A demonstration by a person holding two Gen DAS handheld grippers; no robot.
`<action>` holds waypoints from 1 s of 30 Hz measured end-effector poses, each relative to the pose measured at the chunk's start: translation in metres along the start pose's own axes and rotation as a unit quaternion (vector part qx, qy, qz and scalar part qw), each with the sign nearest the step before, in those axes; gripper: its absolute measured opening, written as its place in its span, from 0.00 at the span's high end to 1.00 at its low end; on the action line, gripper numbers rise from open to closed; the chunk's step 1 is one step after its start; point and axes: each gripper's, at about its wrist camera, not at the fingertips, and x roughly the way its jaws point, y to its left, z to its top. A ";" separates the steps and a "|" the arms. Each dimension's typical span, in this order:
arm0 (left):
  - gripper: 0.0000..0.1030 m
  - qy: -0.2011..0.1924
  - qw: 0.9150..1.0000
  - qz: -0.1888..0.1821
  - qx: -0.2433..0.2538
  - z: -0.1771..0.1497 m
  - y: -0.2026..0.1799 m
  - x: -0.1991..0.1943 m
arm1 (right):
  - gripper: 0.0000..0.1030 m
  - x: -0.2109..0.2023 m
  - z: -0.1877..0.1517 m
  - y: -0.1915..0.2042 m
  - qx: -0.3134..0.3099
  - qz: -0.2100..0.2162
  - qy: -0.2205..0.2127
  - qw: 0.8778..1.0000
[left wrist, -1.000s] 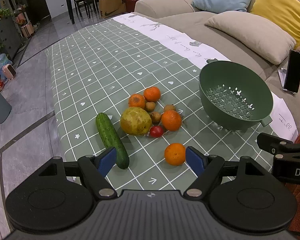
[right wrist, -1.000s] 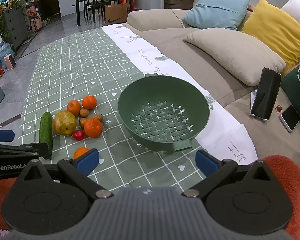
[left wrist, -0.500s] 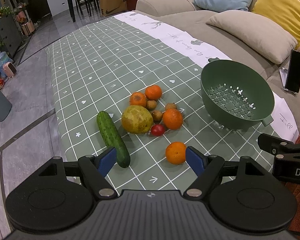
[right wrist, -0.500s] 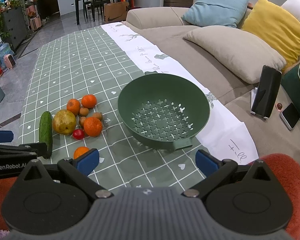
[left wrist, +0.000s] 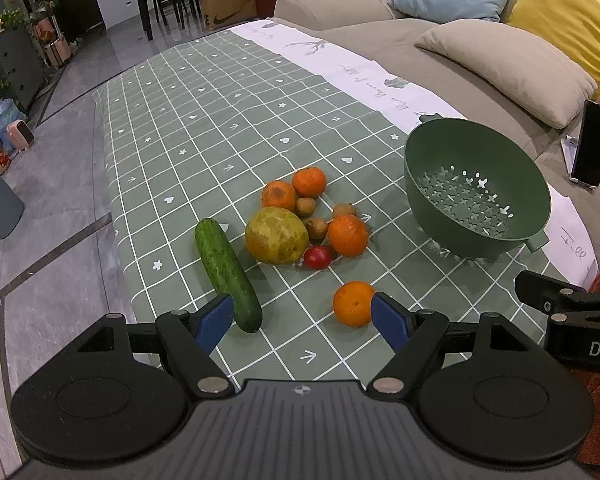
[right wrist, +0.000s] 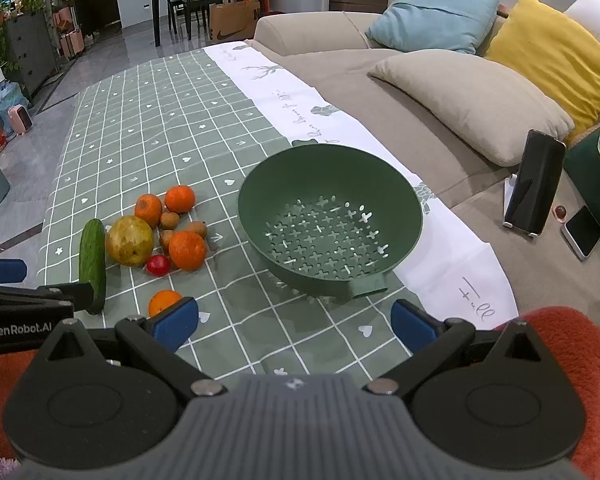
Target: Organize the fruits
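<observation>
1. We've been creeping the left claw (left wrist: 302, 316) toward the pile over the last second, and the change is tiny: the fruit now sits a touch lower in the left wrist view than it did a moment back, with the lone orange (left wrist: 353, 303) just beside the inner face of the right-hand pad. Nothing on the surface (left wrist: 228, 128) has shifted.
2. Left claw is spread wide with nothing in it. Right claw (right wrist: 294, 320) is likewise wide apart and empty, parked in front of the green colander (right wrist: 330, 184), barely moved since a second ago.
3. Where the stuff is: the stray orange sits alone, nearest us. The cluster behind it has three more oranges (left wrist: 347, 235), a big yellow-green pear-ish fruit (left wrist: 276, 235), a small red fruit (left wrist: 317, 257) and some little brown ones (longans maybe, can't tell). The cucumber (left wrist: 227, 273) lies to the left of the pile.
4. The colander is still empty, so sorting hasn't started. We reckon the lone orange is the first pick, but it's off-centre, so we'd shift right before closing.
</observation>
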 end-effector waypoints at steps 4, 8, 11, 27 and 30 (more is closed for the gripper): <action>0.11 0.002 1.000 0.000 0.000 0.001 0.000 0.001 | 0.05 0.004 0.000 -0.001 0.006 0.006 0.007 1.000; 0.11 0.013 1.000 -0.015 -0.007 0.005 0.004 0.004 | 0.05 0.008 0.001 -0.001 0.009 0.005 0.009 1.000; 0.11 0.018 0.999 -0.032 -0.003 0.013 0.011 0.006 | 0.05 0.015 0.002 -0.003 0.024 0.018 0.016 0.999; 0.22 0.087 0.991 -0.072 0.078 0.058 0.064 0.056 | 0.29 0.081 0.016 0.049 0.024 0.111 0.080 0.990; 0.26 0.119 0.990 -0.064 0.036 0.053 0.080 0.082 | 0.33 0.099 0.014 0.061 0.013 0.127 0.102 0.987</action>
